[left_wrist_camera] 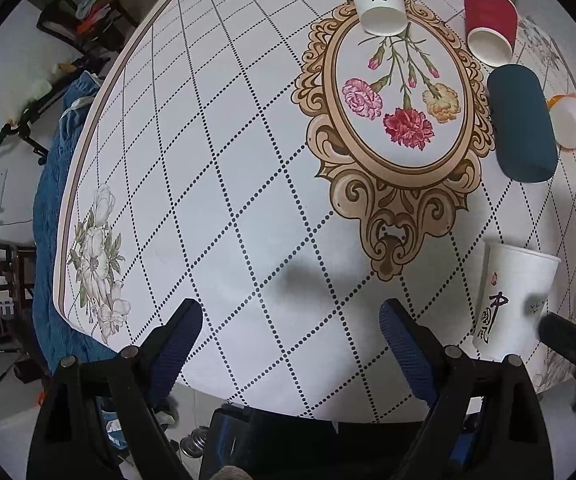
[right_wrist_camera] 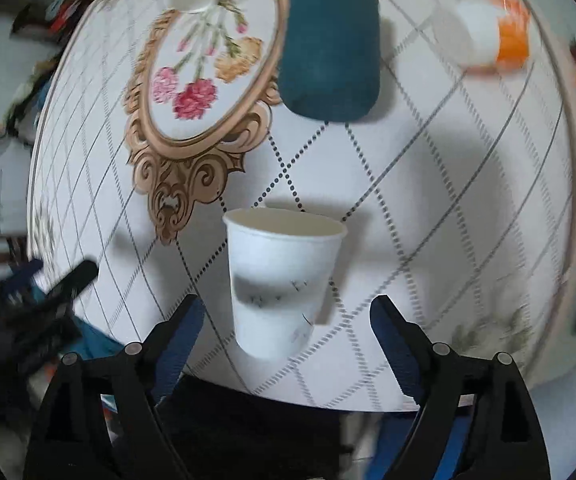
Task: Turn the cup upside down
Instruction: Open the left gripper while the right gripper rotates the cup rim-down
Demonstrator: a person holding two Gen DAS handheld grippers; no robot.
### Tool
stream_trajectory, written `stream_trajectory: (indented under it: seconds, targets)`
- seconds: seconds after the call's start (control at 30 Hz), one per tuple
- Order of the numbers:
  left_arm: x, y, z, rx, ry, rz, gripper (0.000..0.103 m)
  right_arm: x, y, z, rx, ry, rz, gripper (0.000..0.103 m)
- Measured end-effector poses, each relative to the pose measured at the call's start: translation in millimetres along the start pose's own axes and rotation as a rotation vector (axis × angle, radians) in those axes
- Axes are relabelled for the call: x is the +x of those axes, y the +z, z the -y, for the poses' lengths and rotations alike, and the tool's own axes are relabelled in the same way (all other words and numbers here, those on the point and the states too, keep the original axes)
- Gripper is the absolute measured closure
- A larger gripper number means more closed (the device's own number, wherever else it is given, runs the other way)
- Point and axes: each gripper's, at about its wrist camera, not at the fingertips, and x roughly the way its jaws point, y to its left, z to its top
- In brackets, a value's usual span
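Note:
A white paper cup (right_wrist_camera: pixel 281 280) with black brush lettering stands upright, mouth up, near the table's front edge. It also shows in the left wrist view (left_wrist_camera: pixel 512 300) at the right. My right gripper (right_wrist_camera: pixel 288 320) is open, its blue-padded fingers on either side of the cup's lower half, not touching it. The right wrist view is motion-blurred. My left gripper (left_wrist_camera: pixel 292 324) is open and empty over bare tablecloth at the front edge, left of the cup. The right gripper's fingers (left_wrist_camera: pixel 568 332) show blurred beside the cup in the left wrist view.
On the round table (left_wrist_camera: pixel 207 160) stand several inverted cups: a white one (left_wrist_camera: pixel 380 0) at the back, a red one (left_wrist_camera: pixel 490 26), a dark teal one (left_wrist_camera: pixel 522 128) and an orange-white one (left_wrist_camera: pixel 574 120) at the right. Chairs and clutter lie beyond the left edge.

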Motion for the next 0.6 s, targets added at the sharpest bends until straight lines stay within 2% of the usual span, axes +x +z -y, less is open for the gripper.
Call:
stream_trajectory:
  seconds: [0.03,0.13,0.23,0.33,0.37,0.53,0.6]
  targets:
    - [0,0,0,-0.002,-0.002,0.001,0.012,-9,-2,-5,-0.064,-0.043,0.018,0.016]
    - [2,0,1,-0.007,-0.004,0.001,0.012,-34,-11,-31,-0.36,-0.252,0.084,0.014]
    - [7,-2,0,-0.018,-0.012,-0.011,0.012,-40,-34,-63,-0.785,-0.514,0.139,0.014]
    - [14,-4,1,-0.028,-0.018,-0.027,0.012,-22,-66,-81,-1.235,-0.77,0.145,0.014]
    - [16,-4,1,-0.03,-0.019,-0.031,0.012,-9,-83,-82,-1.436,-0.866,0.144,0.014]
    - [26,-9,1,-0.047,-0.021,-0.052,0.012,43,-124,-55,-2.068,-1.118,0.059,0.014]
    - [28,-12,1,-0.05,-0.017,-0.056,0.012,56,-131,-44,-2.23,-1.174,0.047,0.014]
